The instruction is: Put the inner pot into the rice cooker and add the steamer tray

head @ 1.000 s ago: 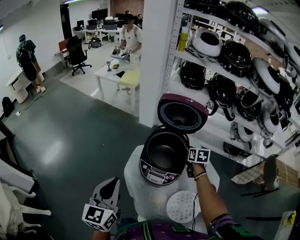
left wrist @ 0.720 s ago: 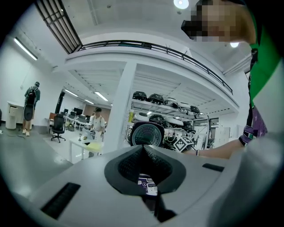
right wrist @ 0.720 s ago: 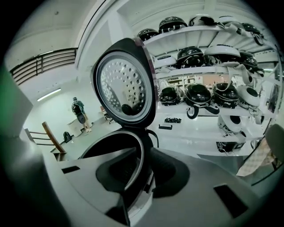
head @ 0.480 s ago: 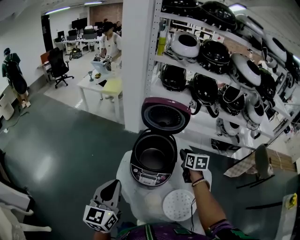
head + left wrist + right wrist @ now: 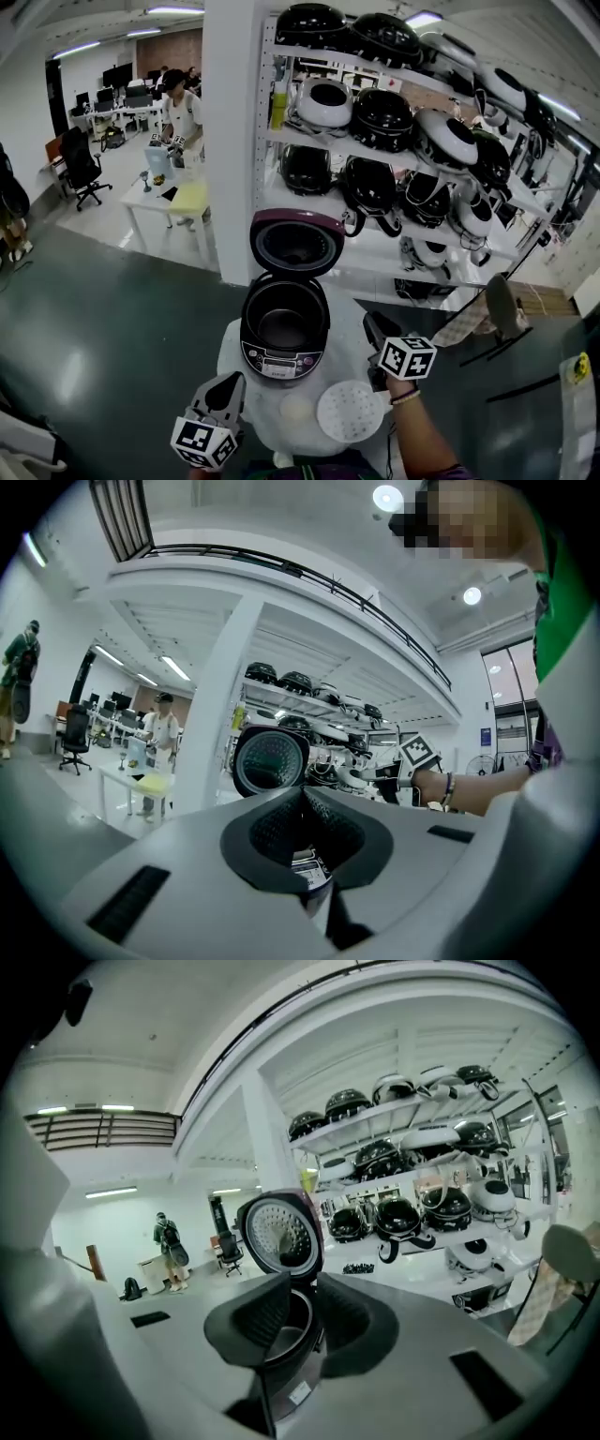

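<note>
The rice cooker (image 5: 284, 328) stands on a small white table (image 5: 235, 352) with its maroon lid (image 5: 297, 241) tipped up. The dark inner pot (image 5: 286, 321) sits inside its body. The white perforated steamer tray (image 5: 350, 411) lies flat on the table in front of the cooker, to the right. My right gripper (image 5: 373, 325) hangs beside the cooker's right flank, above the tray, with its jaws a narrow gap apart and nothing between them. Its own view looks at the lid (image 5: 279, 1232) and pot rim (image 5: 292, 1314). My left gripper (image 5: 229, 384) is shut and empty near the table's front left.
Shelves (image 5: 394, 122) crowded with several rice cookers fill the back right, beside a white pillar (image 5: 230, 141). A person stands at a white desk (image 5: 173, 192) far left. A chair (image 5: 502, 309) stands to the right of the table. A pale round patch (image 5: 295, 410) lies beside the tray.
My right gripper has lifted away from the cooker's right rim and drawn back toward me. The head view has tipped up toward the shelves. The left gripper has hardly shifted.
</note>
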Demonstrator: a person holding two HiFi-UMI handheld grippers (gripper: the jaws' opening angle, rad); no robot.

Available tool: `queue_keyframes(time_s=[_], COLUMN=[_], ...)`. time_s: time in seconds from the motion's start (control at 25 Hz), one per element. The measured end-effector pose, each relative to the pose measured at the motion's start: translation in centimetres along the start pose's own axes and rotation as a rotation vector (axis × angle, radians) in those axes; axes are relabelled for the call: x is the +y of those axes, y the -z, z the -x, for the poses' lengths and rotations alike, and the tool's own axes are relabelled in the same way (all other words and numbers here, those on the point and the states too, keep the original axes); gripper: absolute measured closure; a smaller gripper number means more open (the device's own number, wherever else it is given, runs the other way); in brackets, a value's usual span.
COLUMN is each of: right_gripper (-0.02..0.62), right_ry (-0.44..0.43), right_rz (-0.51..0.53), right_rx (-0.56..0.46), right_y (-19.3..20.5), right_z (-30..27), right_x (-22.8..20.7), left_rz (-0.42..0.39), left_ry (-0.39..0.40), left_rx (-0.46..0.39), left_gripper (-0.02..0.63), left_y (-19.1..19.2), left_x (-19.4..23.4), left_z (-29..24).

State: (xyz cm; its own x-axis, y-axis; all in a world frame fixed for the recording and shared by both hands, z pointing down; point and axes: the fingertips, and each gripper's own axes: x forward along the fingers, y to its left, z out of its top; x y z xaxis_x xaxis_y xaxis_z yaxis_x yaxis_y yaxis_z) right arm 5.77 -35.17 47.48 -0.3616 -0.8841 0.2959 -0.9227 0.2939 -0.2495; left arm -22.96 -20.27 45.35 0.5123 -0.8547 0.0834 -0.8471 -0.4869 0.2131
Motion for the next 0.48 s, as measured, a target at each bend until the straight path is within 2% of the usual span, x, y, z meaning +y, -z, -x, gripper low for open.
queue_keyframes(time_s=[0.24, 0.48], right_gripper=[0.509, 0.561], right_ry=[0.020, 0.053], right_rz=[0.043, 0.084], right_rx=[-0.100, -0.211], right_y=[-2.2, -3.5], right_z=[7.6, 15.3], right_x=[-0.1, -0.1], left_rz=[0.005, -0.023], left_ry=[0.052, 0.084], left_rx=[-0.014, -0.041], left_gripper=[0.584, 0.584], left_y=[-0.5, -1.5], left_x=[-2.4, -5.3], left_z=[0.1, 0.9])
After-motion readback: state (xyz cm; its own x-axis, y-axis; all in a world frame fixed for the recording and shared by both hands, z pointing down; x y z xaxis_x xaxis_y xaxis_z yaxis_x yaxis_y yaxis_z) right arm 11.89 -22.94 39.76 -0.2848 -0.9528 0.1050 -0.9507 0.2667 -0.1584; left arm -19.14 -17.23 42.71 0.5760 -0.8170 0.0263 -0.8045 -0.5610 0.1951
